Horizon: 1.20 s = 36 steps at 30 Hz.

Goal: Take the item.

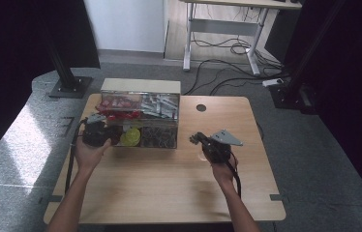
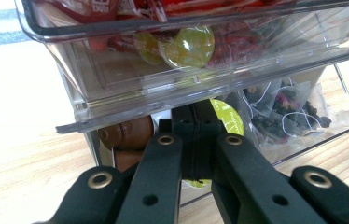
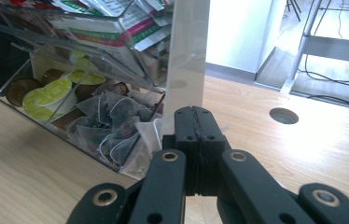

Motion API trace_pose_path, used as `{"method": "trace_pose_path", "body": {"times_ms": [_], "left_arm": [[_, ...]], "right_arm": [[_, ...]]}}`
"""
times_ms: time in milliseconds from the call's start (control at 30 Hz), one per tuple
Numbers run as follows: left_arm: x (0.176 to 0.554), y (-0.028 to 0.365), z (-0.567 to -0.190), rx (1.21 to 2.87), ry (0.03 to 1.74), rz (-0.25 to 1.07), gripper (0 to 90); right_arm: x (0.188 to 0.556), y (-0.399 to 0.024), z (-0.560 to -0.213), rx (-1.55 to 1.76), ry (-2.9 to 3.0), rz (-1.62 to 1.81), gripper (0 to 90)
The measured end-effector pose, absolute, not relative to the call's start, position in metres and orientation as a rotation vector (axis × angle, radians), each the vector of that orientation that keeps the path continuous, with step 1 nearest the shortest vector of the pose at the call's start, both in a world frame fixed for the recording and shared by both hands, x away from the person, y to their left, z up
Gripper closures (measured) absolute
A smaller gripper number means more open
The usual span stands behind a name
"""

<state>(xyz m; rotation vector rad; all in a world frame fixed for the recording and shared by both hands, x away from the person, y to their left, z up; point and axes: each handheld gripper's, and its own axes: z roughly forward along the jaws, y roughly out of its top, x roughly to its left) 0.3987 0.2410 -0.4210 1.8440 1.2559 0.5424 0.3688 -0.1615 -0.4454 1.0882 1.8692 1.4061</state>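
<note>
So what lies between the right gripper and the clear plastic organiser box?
Bare wooden tabletop separates the right gripper from the clear plastic organiser box, in the high view.

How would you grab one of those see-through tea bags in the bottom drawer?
Pinch a tea bag by its upper corner, coming in from above through the open top of the clear bottom drawer. The bags are soft pyramid pouches piled loosely with corners sticking up, and the drawer's front wall probably blocks a level approach. The right gripper, jaws shut, sits nearest.
</note>
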Motion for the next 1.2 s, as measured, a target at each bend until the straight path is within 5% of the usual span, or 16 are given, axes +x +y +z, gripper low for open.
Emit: {"method": "trace_pose_path", "body": {"times_ms": [1200], "left_arm": [[0.4,0.24,-0.418,1.848,1.256,0.549,90.0]], "right_arm": [[0.377,-0.195,-0.449,1.176,1.813,1.356,88.8]]}}
